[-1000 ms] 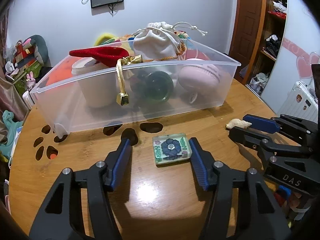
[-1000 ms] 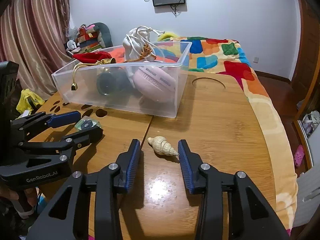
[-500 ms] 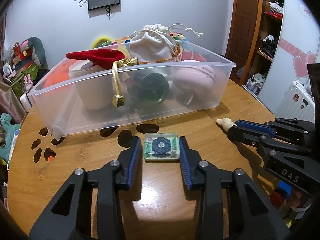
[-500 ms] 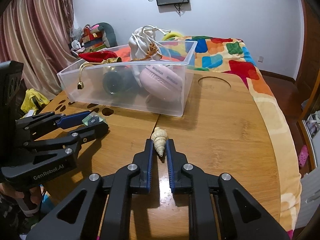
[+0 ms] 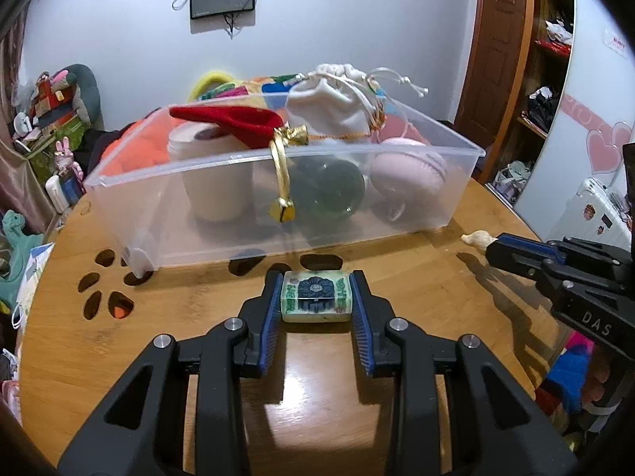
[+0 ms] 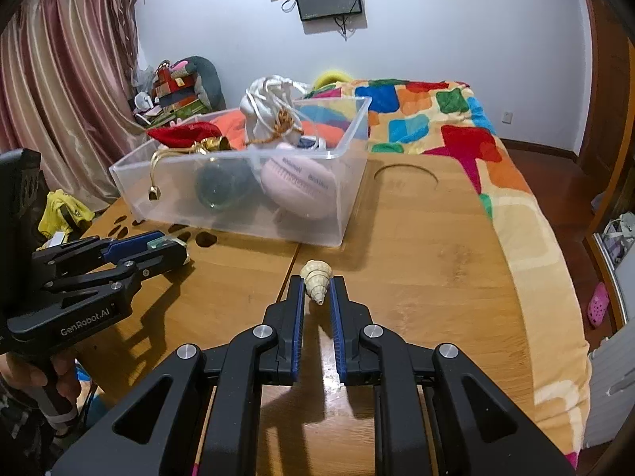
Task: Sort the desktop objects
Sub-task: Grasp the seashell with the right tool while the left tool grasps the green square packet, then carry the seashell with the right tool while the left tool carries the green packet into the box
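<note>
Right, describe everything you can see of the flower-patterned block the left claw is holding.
The small rectangular translucent block has rounded edges, a pale greenish body that looks like resin or glass, a dark blue flower at its centre and green markings on either side. It lies flat, face up, low over or on the round wooden table, in front of the clear plastic bin. The left claw is shut on its two short sides.

- Left gripper [image 5: 316,297], angled down toward the table, blue pads clamped on a tile.
- Right gripper [image 6: 317,291], likewise tilted, pinches a shell.
</note>
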Available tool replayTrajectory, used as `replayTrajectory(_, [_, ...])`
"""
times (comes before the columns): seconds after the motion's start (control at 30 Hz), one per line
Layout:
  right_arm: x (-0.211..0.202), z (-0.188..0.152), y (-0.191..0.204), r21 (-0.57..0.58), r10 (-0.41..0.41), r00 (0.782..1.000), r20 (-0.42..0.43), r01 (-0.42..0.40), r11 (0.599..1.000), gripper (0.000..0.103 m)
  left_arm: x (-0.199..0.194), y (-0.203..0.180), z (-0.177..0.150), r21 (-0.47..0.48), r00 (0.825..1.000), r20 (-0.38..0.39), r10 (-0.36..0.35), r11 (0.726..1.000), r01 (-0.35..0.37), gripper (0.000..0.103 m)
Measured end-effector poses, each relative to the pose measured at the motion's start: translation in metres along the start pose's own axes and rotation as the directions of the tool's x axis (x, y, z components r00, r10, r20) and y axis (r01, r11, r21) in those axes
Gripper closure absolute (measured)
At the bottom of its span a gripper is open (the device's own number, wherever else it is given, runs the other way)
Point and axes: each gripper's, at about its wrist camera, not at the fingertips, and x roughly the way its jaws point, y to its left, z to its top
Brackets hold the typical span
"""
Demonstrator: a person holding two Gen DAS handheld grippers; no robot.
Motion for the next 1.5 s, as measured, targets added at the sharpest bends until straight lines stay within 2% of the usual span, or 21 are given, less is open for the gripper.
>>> replayTrajectory(0.3, [-0.018,0.011,0.007,-0.020,-0.010,0.999,0.041,0.011,1.000,0.092,-0.015,0.016,0.004,-0.030,1.000,0.030,0.007,1.000,-0.007,0.070])
replayTrajectory(0.83, [-0.032,0.036,0.018,-0.049,0.005,0.995,0.101,0.000,0.999,0.092,-0.052,0.042,0.027,-0.070,0.992,0.098,0.076,0.995,-0.069,0.070])
replayTrajectory(1.23, [-0.022,0.073,0.039,-0.130,0.017,0.991,0.133,0.000,0.992,0.092,-0.046,0.054,0.054,-0.099,0.991,0.119,0.061,0.994,-0.050,0.070])
replayTrajectory(1.5, [0.006,0.089,0.047,-0.155,0.053,0.994,0.098,-0.037,0.987,0.092,-0.029,0.060,0.060,-0.111,0.992,0.114,0.059,0.993,-0.047,0.070])
